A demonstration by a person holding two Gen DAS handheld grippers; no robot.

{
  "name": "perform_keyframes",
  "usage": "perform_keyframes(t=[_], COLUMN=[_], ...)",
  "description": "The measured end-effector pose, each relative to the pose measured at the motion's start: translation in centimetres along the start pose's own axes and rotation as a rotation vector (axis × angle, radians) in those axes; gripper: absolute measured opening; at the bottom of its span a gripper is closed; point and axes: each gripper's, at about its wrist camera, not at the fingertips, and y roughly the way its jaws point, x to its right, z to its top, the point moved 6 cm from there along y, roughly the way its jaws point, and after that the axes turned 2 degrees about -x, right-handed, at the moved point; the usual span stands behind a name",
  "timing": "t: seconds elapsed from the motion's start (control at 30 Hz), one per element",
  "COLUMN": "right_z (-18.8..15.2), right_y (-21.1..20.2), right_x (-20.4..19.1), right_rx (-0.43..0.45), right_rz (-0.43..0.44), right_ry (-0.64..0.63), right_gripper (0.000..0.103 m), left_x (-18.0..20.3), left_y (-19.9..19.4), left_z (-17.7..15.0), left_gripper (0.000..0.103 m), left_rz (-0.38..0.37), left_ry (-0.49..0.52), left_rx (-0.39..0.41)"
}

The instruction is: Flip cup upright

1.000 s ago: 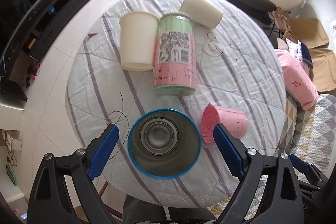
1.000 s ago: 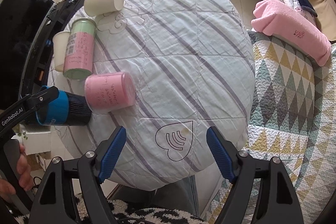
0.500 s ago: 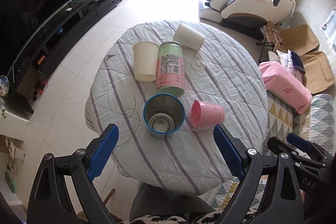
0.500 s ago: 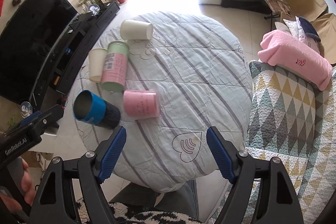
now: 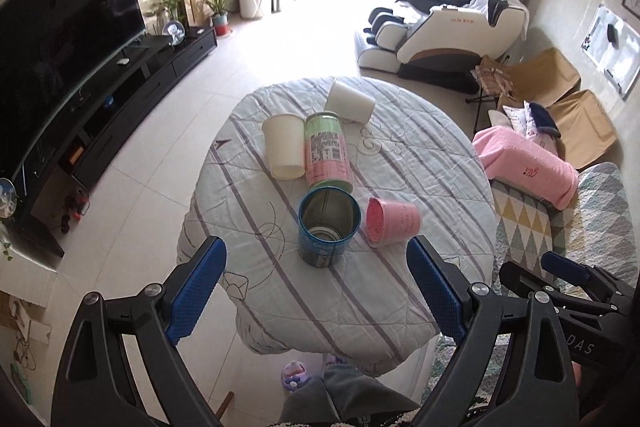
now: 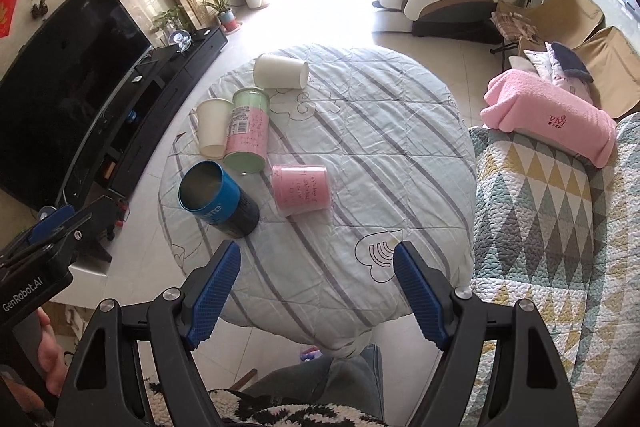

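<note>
A blue can-shaped cup (image 5: 329,227) stands upright, mouth up, near the front of the round table (image 5: 420,163); it also shows in the right wrist view (image 6: 218,199). A pink cup (image 5: 392,222) lies on its side just right of it, also in the right wrist view (image 6: 301,189). My left gripper (image 5: 316,291) is open and empty, high above and behind the blue cup. My right gripper (image 6: 317,291) is open and empty above the table's front edge.
A green-and-pink can (image 5: 327,151), a cream cup (image 5: 283,146) and a white cup (image 5: 349,100) lie on their sides farther back. A quilted sofa with a pink pillow (image 6: 548,115) is on the right. A TV stand (image 6: 132,115) is on the left.
My left gripper has let go of the blue cup, which now stands upright, and has pulled up and back. My right gripper has also risen away from the table.
</note>
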Motion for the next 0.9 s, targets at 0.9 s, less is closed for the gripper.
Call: perform_keyframes(t=[0.9], right_z=[0.9], right_y=[-5.4], right_x=[1.9], right_rx=[0.261], right_rz=[-0.048], right_ry=[0.052], right_gripper=[0.081], left_x=[1.5], left_y=[-4.7], left_z=[1.2], left_gripper=[0.095], left_rz=[0.028], left_ry=[0.038], left_rx=[0.293])
